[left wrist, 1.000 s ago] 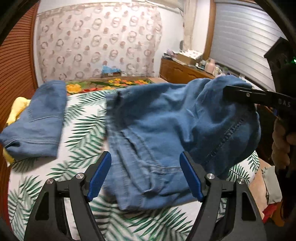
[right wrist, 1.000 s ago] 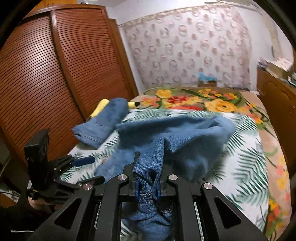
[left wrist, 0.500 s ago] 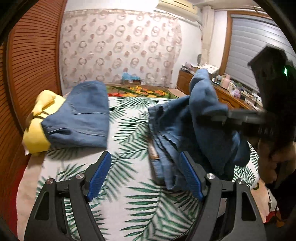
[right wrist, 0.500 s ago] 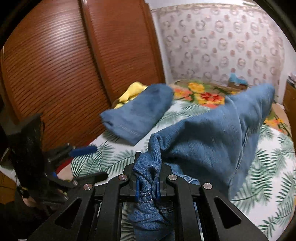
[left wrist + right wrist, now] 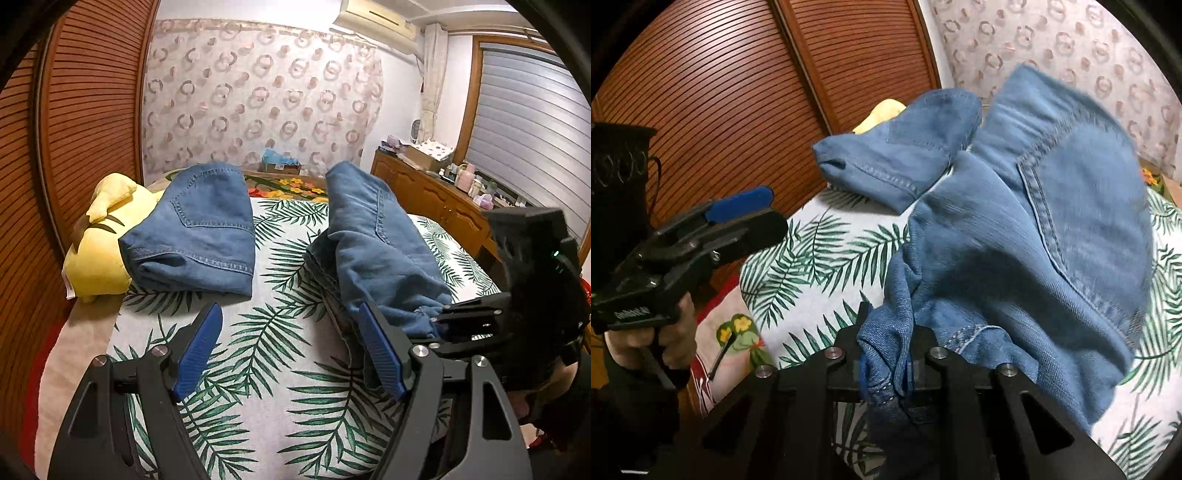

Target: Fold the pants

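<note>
Blue denim pants [image 5: 373,243] lie folded over on the palm-leaf bedspread [image 5: 266,343], right of centre in the left wrist view. In the right wrist view they [image 5: 1034,229] fill the middle and right. My right gripper [image 5: 886,369] is shut on a bunched edge of these pants near the bed's front edge; it also shows in the left wrist view [image 5: 439,325]. My left gripper [image 5: 288,350] is open and empty above the bedspread, left of the pants; it shows in the right wrist view [image 5: 738,210].
A second folded pair of jeans [image 5: 199,232] rests against a yellow plush toy [image 5: 99,236] at the left, by the slatted wooden wardrobe [image 5: 74,129]. A wooden dresser [image 5: 436,199] with clutter stands at the right.
My right gripper has carried the held pants edge over and down toward the near bed edge, folding the pants onto themselves. My left gripper stayed open and shifted left, off the pants.
</note>
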{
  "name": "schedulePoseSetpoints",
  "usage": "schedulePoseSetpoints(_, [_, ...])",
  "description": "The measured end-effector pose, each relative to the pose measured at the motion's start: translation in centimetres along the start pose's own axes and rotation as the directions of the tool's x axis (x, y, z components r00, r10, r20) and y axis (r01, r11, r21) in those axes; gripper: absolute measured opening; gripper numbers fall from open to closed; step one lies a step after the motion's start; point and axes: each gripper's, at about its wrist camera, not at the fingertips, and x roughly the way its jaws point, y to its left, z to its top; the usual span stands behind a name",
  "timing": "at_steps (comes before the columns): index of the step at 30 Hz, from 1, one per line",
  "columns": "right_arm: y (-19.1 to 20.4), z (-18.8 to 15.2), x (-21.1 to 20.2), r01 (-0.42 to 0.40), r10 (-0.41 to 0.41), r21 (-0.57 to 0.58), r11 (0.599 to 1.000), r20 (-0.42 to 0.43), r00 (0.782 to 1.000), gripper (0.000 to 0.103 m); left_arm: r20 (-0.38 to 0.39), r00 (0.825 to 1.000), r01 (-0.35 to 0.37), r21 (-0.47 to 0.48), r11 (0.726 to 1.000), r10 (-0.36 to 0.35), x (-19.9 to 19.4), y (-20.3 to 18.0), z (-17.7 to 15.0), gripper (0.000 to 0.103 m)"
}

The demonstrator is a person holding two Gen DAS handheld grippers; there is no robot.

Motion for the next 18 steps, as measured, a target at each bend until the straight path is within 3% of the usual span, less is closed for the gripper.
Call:
schedulePoseSetpoints(6, [1.4,0.0,-4.2,0.044,-0.042,-0.044,0.998,0.040,0.998,0.042,0.006,1.000,0.014,0.018,1.000,-0.014,0.0,-0.9,0.6,0.077])
schedulePoseSetpoints(12, [-0.5,0.4,-8.7,0.164,-0.158,-0.036,0.986,0.141,0.977,0.049,-0.002,0.999,0.042,0.046,0.998,-0.042,0.9,-2.5,1.1,0.077])
schedulePoseSetpoints(18, [-4.4,0.6,-8.5,0.290,-0.286,0.001,0.957,0.156,0.945,0.052,-0.073,0.994,0.087,0.062,0.994,-0.083,4.1,-3.6,0.5,0.077])
